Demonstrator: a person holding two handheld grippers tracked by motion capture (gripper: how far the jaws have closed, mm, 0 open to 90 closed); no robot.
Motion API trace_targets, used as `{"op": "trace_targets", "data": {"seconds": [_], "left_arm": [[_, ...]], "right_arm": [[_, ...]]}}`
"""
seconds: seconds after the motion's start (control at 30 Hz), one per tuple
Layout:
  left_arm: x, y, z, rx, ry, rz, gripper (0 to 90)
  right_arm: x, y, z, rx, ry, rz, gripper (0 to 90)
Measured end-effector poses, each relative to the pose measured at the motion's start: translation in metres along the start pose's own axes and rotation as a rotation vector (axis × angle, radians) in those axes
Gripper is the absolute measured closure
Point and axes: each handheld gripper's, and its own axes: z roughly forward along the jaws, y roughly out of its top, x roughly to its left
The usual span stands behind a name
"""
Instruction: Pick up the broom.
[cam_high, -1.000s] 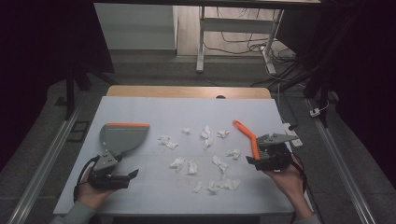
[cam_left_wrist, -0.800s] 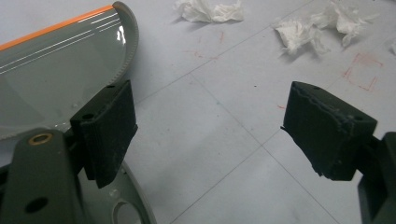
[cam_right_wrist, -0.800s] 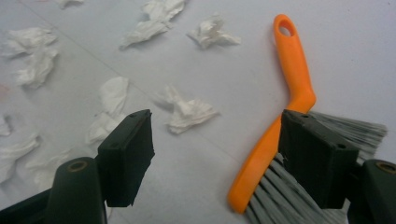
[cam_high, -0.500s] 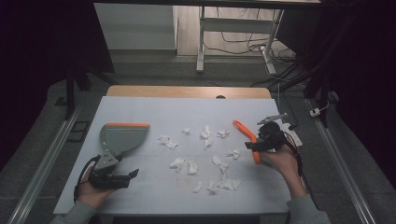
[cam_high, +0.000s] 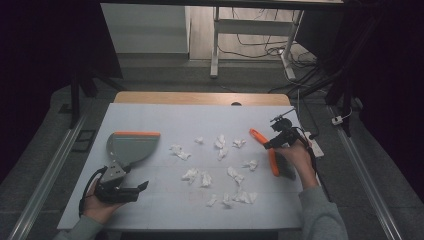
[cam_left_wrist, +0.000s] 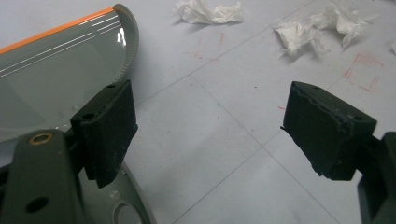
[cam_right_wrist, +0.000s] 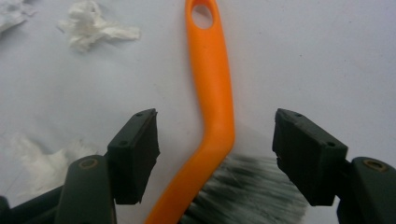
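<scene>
The right hand-held gripper (cam_right_wrist: 215, 154) hangs open astride the orange brush (cam_right_wrist: 212, 116) at the bench's (cam_high: 165, 112) 3 o'clock side. At 8 o'clock, the left hand-held gripper (cam_left_wrist: 205, 135) gapes empty beside the grey dustpan (cam_left_wrist: 56, 79), with paper scraps (cam_high: 220, 170) between.

A white table (cam_high: 165, 120) is standing on a grey floor (cam_high: 45, 130), with a wooden strip (cam_high: 200, 98) running along its far edge. Thin lines are crossing the surface, and red pen marks (cam_left_wrist: 362, 77) are showing on it in the left gripper view. 2 metal rails are lying on the floor, 1 beside the left edge (cam_high: 50, 165) and 1 beside the right edge (cam_high: 365, 170). Beyond the far edge, a white metal frame (cam_high: 216, 45) is standing among loose cables (cam_high: 260, 42). A small white plug-like object (cam_high: 339, 120) is lying off the far right corner.
</scene>
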Motion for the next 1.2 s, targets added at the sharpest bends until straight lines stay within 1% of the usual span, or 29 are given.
{"op": "trace_targets", "data": {"seconds": [0.03, 0.07, 0.1, 0.13, 0.17, 0.2, 0.23, 0.27, 0.3, 0.4, 0.43, 0.47, 0.5, 0.53, 0.6, 0.63, 0.67, 0.7, 0.8, 0.83, 0.87, 0.9, 0.93, 0.97, 1.0, 1.1, 1.13, 1.17, 1.2], "left_arm": [[0.000, 0.000, -0.001, -0.004, 0.006, 0.002, 18.4], [0.000, 0.000, -0.001, -0.010, 0.011, 0.001, 18.4], [0.000, 0.000, -0.002, -0.016, 0.015, -0.001, 18.4], [0.000, -0.001, -0.003, -0.018, 0.016, -0.003, 18.4], [0.000, -0.001, -0.003, -0.021, 0.018, -0.003, 18.4], [0.000, -0.001, -0.003, -0.022, 0.019, -0.002, 18.4], [0.000, -0.001, -0.003, -0.021, 0.019, -0.001, 18.4], [0.000, -0.001, -0.003, -0.021, 0.018, -0.001, 18.4], [0.000, -0.001, -0.003, -0.020, 0.019, 0.000, 18.4], [-0.001, -0.001, -0.002, -0.017, 0.020, 0.007, 18.4], [-0.001, -0.001, -0.002, -0.017, 0.020, 0.007, 18.4], [-0.001, -0.001, -0.002, -0.017, 0.020, 0.007, 18.4], [-0.001, -0.002, -0.002, -0.017, 0.020, 0.007, 18.4], [0.000, -0.002, -0.002, -0.017, 0.021, 0.007, 18.4], [0.000, -0.002, -0.002, -0.016, 0.022, 0.005, 18.4], [0.000, -0.002, -0.003, -0.017, 0.022, 0.005, 18.4], [0.000, -0.002, -0.003, -0.020, 0.023, 0.005, 18.4], [0.000, -0.002, -0.004, -0.023, 0.023, 0.006, 18.4], [0.000, -0.002, -0.005, -0.029, 0.025, 0.004, 18.5], [0.000, -0.002, -0.005, -0.031, 0.026, 0.004, 18.6], [0.000, -0.002, -0.006, -0.034, 0.026, 0.004, 18.6], [0.000, -0.002, -0.006, -0.037, 0.028, 0.003, 18.7], [0.000, -0.002, -0.006, -0.039, 0.033, 0.006, 18.8], [-0.001, -0.002, -0.006, -0.040, 0.045, 0.011, 19.2], [-0.002, -0.001, -0.006, -0.041, 0.061, 0.021, 19.2], [-0.005, 0.001, -0.006, -0.044, 0.069, 0.039, 19.4], [-0.007, 0.002, -0.006, -0.044, 0.075, 0.047, 19.5], [-0.008, 0.004, -0.006, -0.047, 0.074, 0.052, 19.5], [-0.009, 0.006, -0.006, -0.053, 0.067, 0.051, 19.5]], "right_arm": [[-0.001, 0.003, 0.005, 0.024, 0.005, 0.005, 35.9], [-0.001, 0.003, 0.005, 0.024, 0.005, 0.005, 35.9], [-0.002, 0.004, 0.007, 0.037, 0.006, 0.008, 37.4], [-0.004, 0.005, 0.012, 0.064, 0.018, 0.015, 39.8], [-0.004, 0.005, 0.012, 0.064, 0.018, 0.015, 39.8], [-0.004, 0.005, 0.015, 0.078, 0.023, 0.018, 41.6], [-0.004, 0.005, 0.015, 0.078, 0.023, 0.018, 41.6], [-0.006, 0.005, 0.018, 0.097, 0.021, 0.021, 44.1], [-0.006, 0.005, 0.018, 0.097, 0.021, 0.021, 44.1], [-0.007, 0.005, 0.020, 0.124, 0.027, 0.027, 51.4], [-0.007, 0.005, 0.020, 0.133, 0.022, 0.018, 57.4], [-0.007, 0.005, 0.021, 0.136, 0.029, 0.023, 60.0], [-0.007, 0.005, 0.021, 0.136, 0.029, 0.023, 60.0], [-0.007, 0.005, 0.023, 0.139, 0.048, 0.031, 64.7], [-0.007, 0.005, 0.023, 0.141, 0.041, 0.031, 66.0], [-0.006, 0.006, 0.023, 0.140, 0.034, 0.040, 69.0], [-0.006, 0.006, 0.023, 0.140, 0.034, 0.040, 69.0], [-0.005, 0.006, 0.023, 0.139, 0.023, 0.023, 69.4], [-0.005, 0.005, 0.022, 0.138, 0.024, 0.020, 69.6], [-0.005, 0.004, 0.018, 0.117, 0.030, 0.019, 69.8], [-0.005, 0.004, 0.018, 0.117, 0.030, 0.019, 69.8], [-0.006, 0.004, 0.013, 0.099, 0.033, 0.018, 69.9], [-0.006, 0.003, 0.008, 0.075, 0.028, 0.010, 69.9], [-0.007, 0.002, -0.005, 0.017, 0.026, 0.004, 70.0], [-0.007, 0.002, -0.005, 0.017, 0.026, 0.004, 70.0], [-0.007, 0.000, -0.026, -0.065, 0.046, 0.015, 70.2], [-0.008, -0.002, -0.040, -0.115, 0.074, 0.023, 70.1], [-0.008, -0.002, -0.040, -0.115, 0.074, 0.023, 70.1], [-0.008, -0.004, -0.046, -0.147, 0.086, 0.031, 70.2]]}}
